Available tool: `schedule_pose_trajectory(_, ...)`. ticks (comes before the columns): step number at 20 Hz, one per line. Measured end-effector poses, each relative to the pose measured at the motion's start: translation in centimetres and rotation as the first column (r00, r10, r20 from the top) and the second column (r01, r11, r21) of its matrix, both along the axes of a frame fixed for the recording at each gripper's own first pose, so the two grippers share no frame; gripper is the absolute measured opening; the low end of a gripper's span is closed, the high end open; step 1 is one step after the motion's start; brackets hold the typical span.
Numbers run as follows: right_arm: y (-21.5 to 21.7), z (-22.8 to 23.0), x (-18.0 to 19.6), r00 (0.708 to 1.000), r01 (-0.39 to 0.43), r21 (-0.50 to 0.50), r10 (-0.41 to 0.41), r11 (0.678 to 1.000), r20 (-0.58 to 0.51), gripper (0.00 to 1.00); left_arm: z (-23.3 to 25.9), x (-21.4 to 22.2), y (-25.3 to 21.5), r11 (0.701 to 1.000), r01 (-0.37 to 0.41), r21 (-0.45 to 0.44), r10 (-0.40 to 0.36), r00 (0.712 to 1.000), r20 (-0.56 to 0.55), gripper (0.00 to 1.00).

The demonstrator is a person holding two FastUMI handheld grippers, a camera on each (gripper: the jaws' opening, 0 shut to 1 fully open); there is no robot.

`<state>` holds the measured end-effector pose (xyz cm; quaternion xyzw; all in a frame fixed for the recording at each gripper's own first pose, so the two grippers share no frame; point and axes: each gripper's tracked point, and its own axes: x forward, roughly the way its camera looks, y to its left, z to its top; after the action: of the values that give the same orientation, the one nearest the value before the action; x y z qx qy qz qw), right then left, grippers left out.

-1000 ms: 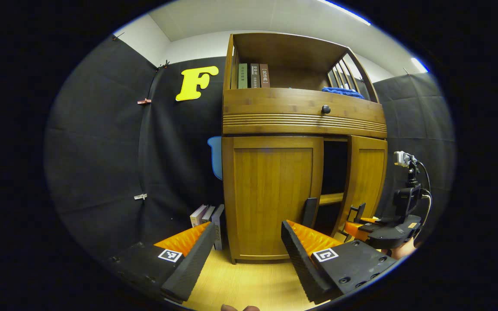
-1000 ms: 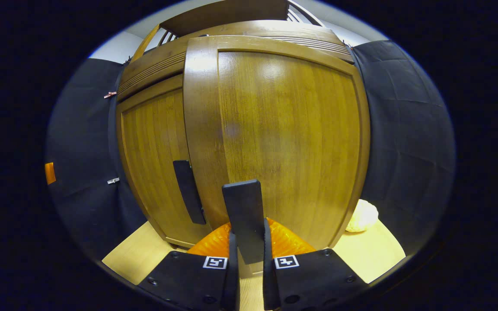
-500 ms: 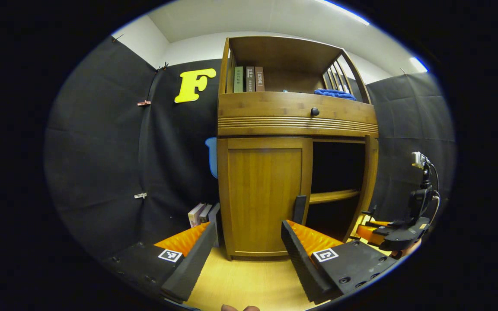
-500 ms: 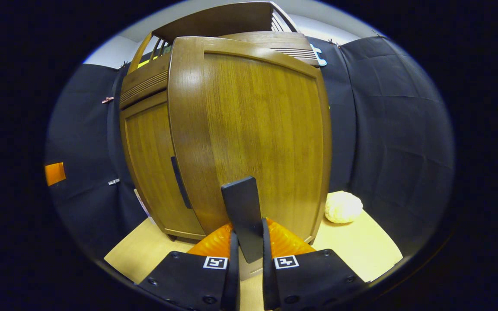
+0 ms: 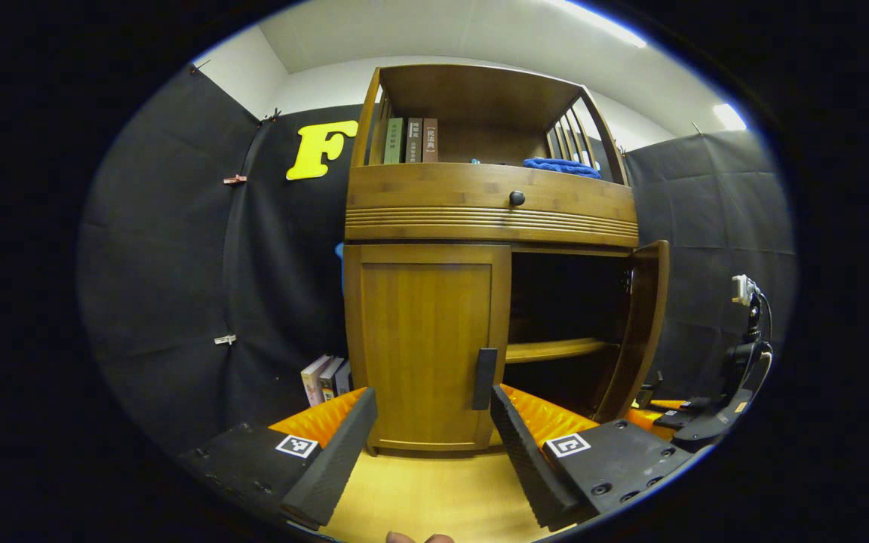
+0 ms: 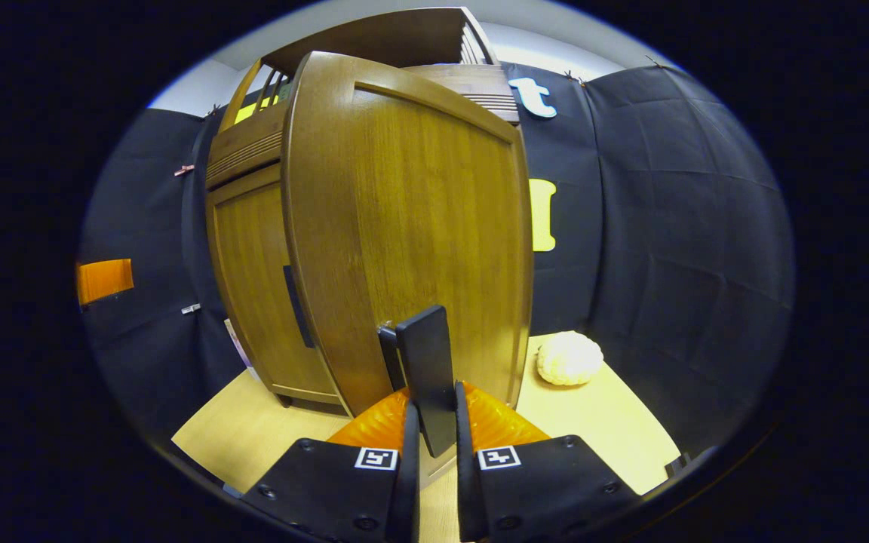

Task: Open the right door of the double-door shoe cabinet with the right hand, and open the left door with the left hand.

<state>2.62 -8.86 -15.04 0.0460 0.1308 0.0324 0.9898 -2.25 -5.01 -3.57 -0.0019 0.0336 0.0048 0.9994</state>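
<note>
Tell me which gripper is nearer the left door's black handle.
Left. The left gripper hangs open just before the left door's handle, apart from it. The right gripper is clamped on the right door's handle.

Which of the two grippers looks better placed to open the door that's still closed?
The left gripper: it is open, facing the closed left door with that door's handle between its fingers' line. The right gripper is shut on the right door's handle.

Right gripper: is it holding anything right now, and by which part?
Yes. The right gripper is shut on the black handle of the open right door, fingers pressing its lower end. The left gripper is open, holding nothing.
</note>
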Motion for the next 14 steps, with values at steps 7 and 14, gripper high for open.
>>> schedule_pose_trajectory(7,-5.7,0.3,-1.8,1.000,-0.008,0.010,0.008,1.000,-0.007,0.23,0.6,1.3,-4.6,1.000,0.008,-0.003,-0.008,1.000,-0.007,0.96)
schedule_pose_trajectory(14,-11.9,1.4,-1.9,1.000,0.011,0.032,-0.011,0.999,0.006,0.18,2.5,3.4,-9.1,1.000,0.011,0.027,-0.012,1.000,0.020,0.92)
